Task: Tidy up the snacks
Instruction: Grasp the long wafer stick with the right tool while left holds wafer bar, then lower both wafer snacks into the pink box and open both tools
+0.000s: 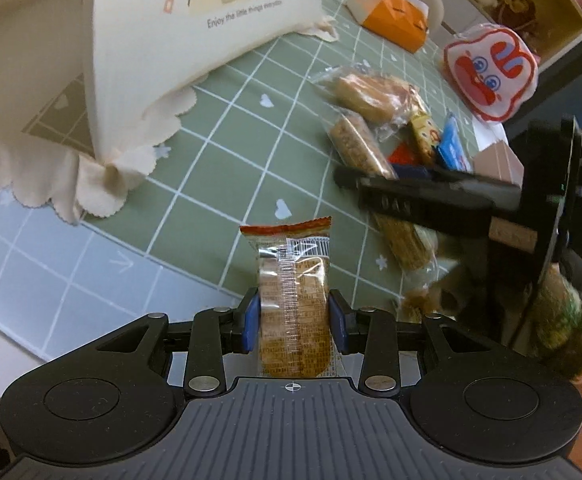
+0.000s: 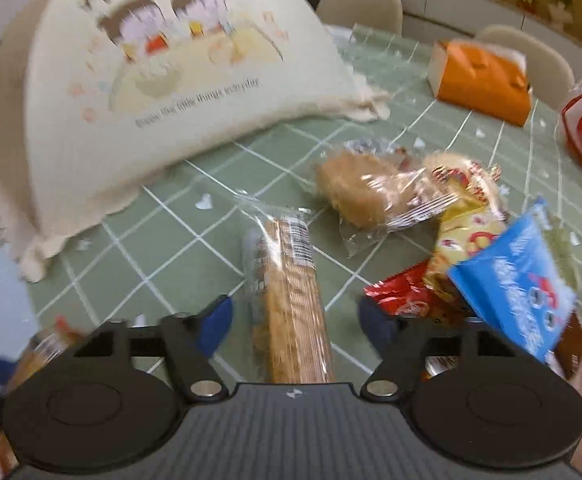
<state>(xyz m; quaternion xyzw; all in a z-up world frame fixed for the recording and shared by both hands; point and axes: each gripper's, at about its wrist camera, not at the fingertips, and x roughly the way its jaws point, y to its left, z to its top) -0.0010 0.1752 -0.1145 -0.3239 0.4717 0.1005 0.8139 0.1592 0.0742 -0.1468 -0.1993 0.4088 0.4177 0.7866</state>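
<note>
Clear-wrapped golden cracker pack (image 1: pixel 294 304) with orange-red top seal.

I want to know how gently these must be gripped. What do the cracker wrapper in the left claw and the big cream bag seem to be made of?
Cracker wrapper: thin clear plastic film, glossy, with glare streaks, a crimped top edge and the crackers showing through. Cream bag: looks like soft matte fabric, perhaps cotton or felt, with a printed picture and scalloped, floppy edges; the exact cloth is unclear.

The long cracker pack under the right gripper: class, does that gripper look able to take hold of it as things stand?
Probably yes. The long cracker pack lies between the right gripper's open fingers, nothing covering it; the red wrapper sits close beside the right finger.
</note>
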